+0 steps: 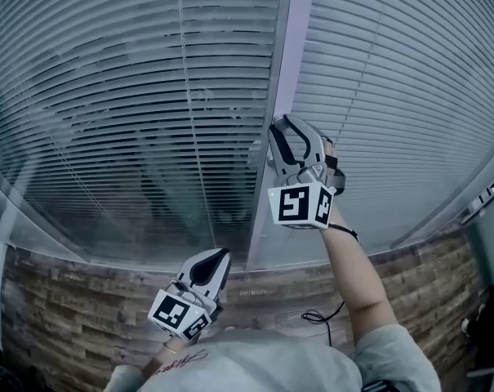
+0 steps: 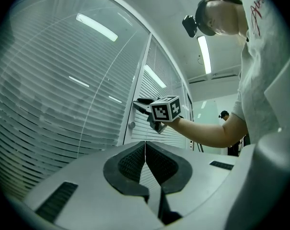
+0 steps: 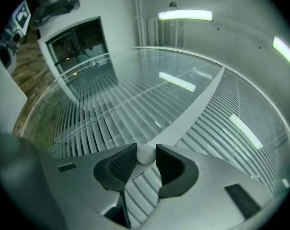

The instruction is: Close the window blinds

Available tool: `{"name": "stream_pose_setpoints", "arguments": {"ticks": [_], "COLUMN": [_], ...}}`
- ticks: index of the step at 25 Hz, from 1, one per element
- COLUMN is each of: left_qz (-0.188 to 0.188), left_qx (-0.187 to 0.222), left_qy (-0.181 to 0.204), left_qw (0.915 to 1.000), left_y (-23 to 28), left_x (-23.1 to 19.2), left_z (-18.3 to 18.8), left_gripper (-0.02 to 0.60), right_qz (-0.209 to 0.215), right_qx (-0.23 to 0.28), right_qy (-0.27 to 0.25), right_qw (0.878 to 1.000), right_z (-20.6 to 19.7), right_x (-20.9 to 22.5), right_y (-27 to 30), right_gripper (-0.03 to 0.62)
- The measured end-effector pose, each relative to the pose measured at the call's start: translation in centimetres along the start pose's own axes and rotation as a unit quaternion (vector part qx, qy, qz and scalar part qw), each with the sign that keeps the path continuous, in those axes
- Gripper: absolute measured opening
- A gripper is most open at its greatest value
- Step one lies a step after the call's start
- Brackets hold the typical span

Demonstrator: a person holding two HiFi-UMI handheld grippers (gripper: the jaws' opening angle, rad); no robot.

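Horizontal slat blinds [image 1: 108,96] hang behind glass on both sides of a pale mullion [image 1: 283,55]. The left pane's slats let the dark outside show through; those of the right pane [image 1: 393,96] look more closed. My right gripper [image 1: 281,123] is raised at the mullion. In the right gripper view it [image 3: 145,153] is shut on a small round grey knob [image 3: 145,155], both pads touching it. My left gripper [image 1: 222,253] hangs low near the sill, shut, and nothing sits between its pads [image 2: 145,145]. From the left gripper view the right gripper [image 2: 138,102] shows at the frame.
A second round knob [image 2: 131,125] sits lower on the mullion. Below the window runs a brick-patterned wall [image 1: 83,317] with a black cable [image 1: 320,315] on it. Another person [image 2: 224,115] stands far back in the room.
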State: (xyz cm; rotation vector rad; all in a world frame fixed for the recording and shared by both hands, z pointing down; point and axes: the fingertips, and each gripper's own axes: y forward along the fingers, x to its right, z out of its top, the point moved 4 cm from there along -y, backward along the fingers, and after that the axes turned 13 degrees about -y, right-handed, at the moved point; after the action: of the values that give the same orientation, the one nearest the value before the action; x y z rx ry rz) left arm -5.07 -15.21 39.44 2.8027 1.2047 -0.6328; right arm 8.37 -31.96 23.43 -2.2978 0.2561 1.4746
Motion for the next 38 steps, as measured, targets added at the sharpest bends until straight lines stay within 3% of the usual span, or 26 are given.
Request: {"name": "stream_pose_setpoints", "arguments": {"ticks": [5, 9, 17, 23, 25, 26, 29, 31, 34, 35, 37, 38], "left_qz": [-0.005, -0.006, -0.015, -0.021, -0.021, -0.021, -0.022, -0.023, -0.025, -0.027, -0.030, -0.031], "left_qx": [-0.007, -0.004, -0.010, -0.012, -0.013, -0.013, -0.011, -0.010, -0.012, -0.013, -0.014, -0.014], "left_qy": [-0.004, -0.006, 0.000, 0.001, 0.000, 0.000, 0.001, 0.000, -0.006, -0.008, -0.017, -0.025], "left_qw": [1.0000, 1.0000, 0.9998, 0.9997, 0.9997, 0.9997, 0.9997, 0.9997, 0.9996, 0.9995, 0.9993, 0.9991], "left_y": [0.1, 0.1, 0.2, 0.2, 0.1, 0.1, 0.0, 0.0, -0.1, 0.0, 0.0, 0.0], "left_x": [0.2, 0.4, 0.9, 1.1, 1.1, 1.1, 1.0, 1.0, 0.8, 0.8, 0.8, 0.8], "left_z": [-0.6, -0.4, -0.8, -0.9, -0.9, -0.9, -0.8, -0.8, -0.9, -0.9, -1.0, -1.0], "left_gripper": [0.018, 0.018, 0.018, 0.018, 0.018, 0.018, 0.018, 0.018, 0.018, 0.018, 0.018, 0.018], "right_qz": [0.033, 0.055, 0.099, 0.145, 0.158, 0.162, 0.139, 0.110, 0.065, 0.053, 0.031, 0.017], "right_qx": [0.021, 0.028, 0.041, 0.061, 0.068, 0.069, 0.061, 0.048, 0.037, 0.031, 0.026, 0.030], "right_qy": [-0.112, -0.210, -0.410, -0.506, -0.521, -0.520, -0.494, -0.441, -0.253, -0.176, -0.019, 0.069], "right_qw": [0.993, 0.976, 0.906, 0.848, 0.836, 0.836, 0.856, 0.889, 0.965, 0.982, 0.999, 0.997], "right_z": [-0.1, -0.2, -0.4, -0.4, -0.6, -0.6, -0.5, -0.5, -0.7, -0.9, -1.1, -1.0], "right_x": [-0.3, -0.4, -0.8, -0.9, -1.0, -1.0, -0.8, -0.7, -0.1, 0.2, 0.7, 0.9], "right_y": [0.0, 0.0, 0.1, 0.1, 0.1, 0.0, 0.1, -0.1, -0.6, -0.8, -1.2, -1.5], "right_gripper": [0.133, 0.133, 0.133, 0.133, 0.133, 0.133, 0.133, 0.135, 0.148, 0.162, 0.175, 0.175]}}
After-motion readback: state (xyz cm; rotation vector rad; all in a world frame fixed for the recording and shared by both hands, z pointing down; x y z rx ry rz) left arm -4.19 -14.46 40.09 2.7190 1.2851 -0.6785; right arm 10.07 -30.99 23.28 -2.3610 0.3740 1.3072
